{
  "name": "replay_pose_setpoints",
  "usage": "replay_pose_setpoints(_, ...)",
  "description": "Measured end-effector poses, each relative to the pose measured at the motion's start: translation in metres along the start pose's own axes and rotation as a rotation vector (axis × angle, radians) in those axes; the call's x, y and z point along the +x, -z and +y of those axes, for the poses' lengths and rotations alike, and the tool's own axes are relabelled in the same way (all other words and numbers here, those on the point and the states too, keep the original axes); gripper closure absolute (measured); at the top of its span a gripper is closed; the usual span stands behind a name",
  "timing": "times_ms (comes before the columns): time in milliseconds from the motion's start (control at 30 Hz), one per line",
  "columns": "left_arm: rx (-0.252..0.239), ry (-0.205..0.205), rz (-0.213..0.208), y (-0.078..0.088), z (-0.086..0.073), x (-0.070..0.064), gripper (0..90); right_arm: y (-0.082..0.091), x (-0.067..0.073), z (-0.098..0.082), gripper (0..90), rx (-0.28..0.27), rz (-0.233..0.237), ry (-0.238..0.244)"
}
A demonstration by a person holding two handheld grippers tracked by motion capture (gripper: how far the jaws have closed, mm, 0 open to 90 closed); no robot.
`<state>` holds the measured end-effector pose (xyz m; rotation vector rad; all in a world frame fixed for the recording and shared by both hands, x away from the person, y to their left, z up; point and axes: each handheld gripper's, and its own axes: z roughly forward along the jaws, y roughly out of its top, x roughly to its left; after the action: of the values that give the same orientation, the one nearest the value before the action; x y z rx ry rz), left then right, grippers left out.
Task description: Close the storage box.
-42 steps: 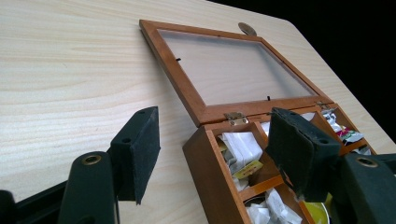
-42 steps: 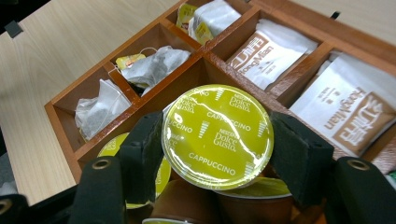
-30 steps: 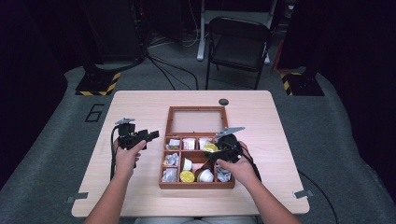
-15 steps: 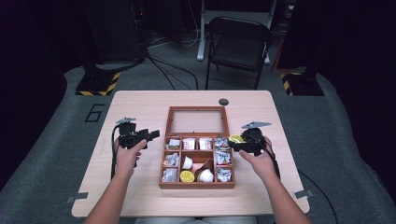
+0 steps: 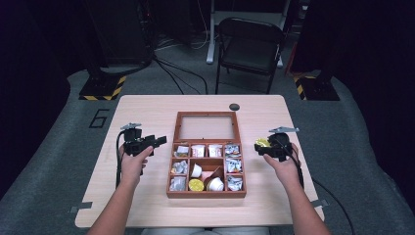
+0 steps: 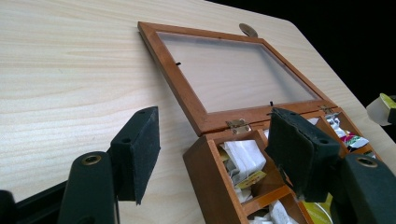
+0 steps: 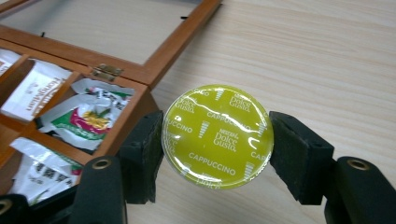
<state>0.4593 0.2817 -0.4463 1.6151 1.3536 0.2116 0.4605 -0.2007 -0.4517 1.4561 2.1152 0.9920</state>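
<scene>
While the left gripper (image 5: 157, 141) hovers spread beside the box (image 5: 206, 194), the right gripper (image 5: 258, 146), held level, pinches a capsule (image 7: 218, 136).

Yellow-green foil-lidded coffee capsule (image 7: 217, 135): body hidden under its lid, rim edges behind the black pads. Brown wooden compartment box (image 6: 219, 163): cut off at the left gripper view's bottom edge. Sachet print in high view too small to read.
</scene>
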Motion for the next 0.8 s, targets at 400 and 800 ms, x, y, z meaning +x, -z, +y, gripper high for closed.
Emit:
replay_pose_setpoints(400,0.003,0.010,0.001,-0.002,0.000,-0.001,34.3,-0.005,-0.021,-0.012,37.5,0.013,-0.080,-0.043)
replay_pose_setpoints(800,0.002,0.001,0.007,0.001,0.000,0.000,34.3,-0.010,-0.050,-0.025,37.5,0.041,-0.153,-0.129)
